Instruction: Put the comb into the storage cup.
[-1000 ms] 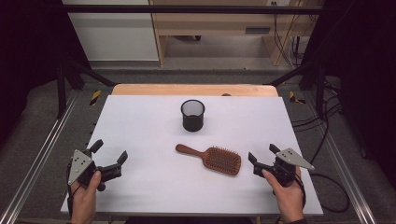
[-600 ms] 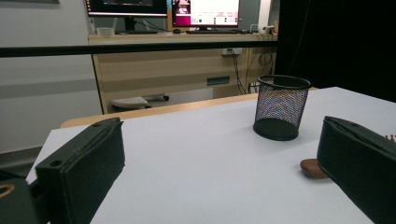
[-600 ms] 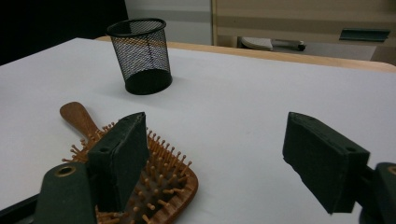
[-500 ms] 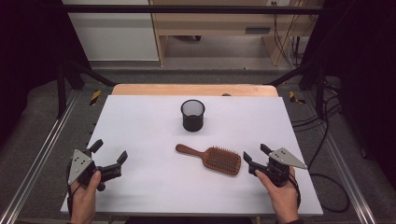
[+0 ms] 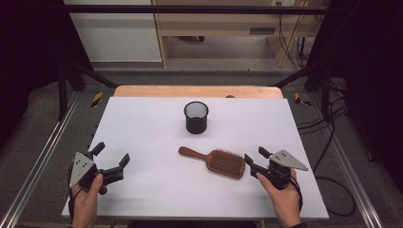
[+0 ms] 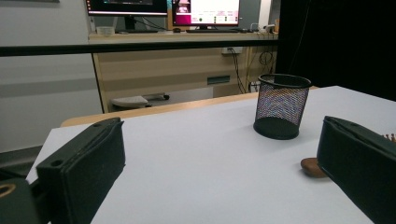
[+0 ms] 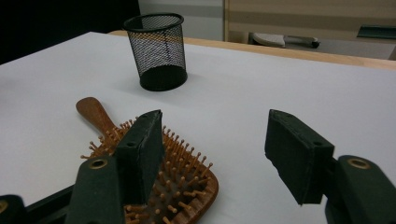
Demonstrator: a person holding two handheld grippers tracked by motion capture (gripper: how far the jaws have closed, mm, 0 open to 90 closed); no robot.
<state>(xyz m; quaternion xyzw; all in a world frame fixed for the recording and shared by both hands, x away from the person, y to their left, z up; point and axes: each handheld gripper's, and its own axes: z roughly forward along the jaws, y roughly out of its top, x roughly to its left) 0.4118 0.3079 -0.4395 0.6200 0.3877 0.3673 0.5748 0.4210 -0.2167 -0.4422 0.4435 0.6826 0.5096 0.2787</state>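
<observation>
A white table (image 5: 142,118) carries two objects: a black mesh pen cup (image 5: 196,117) standing upright toward the far side, and, nearer the person, a wooden paddle hairbrush (image 5: 216,161) lying bristles up, its handle pointing left. The right gripper (image 5: 253,160) sits at the brush's wide end; its jaws have just been closing, yet they stand partly apart, and in the right gripper view one jaw hangs over the bristles while the other is out over bare table, so nothing is clamped. The left gripper (image 5: 113,161) rests near the table's left front corner, jaws wide and empty, well apart from the brush. The likely trouble lies in that offset: should the jaws shut as they stand, one pad (image 7: 140,149) would probably bear down on springy bristles rather than on wood, and the brush could tip, skid leftward or slip free on lifting. A grip so far from the handle may also let the long end droop. The light cup, if nudged by a swinging handle, looks apt to topple.
</observation>
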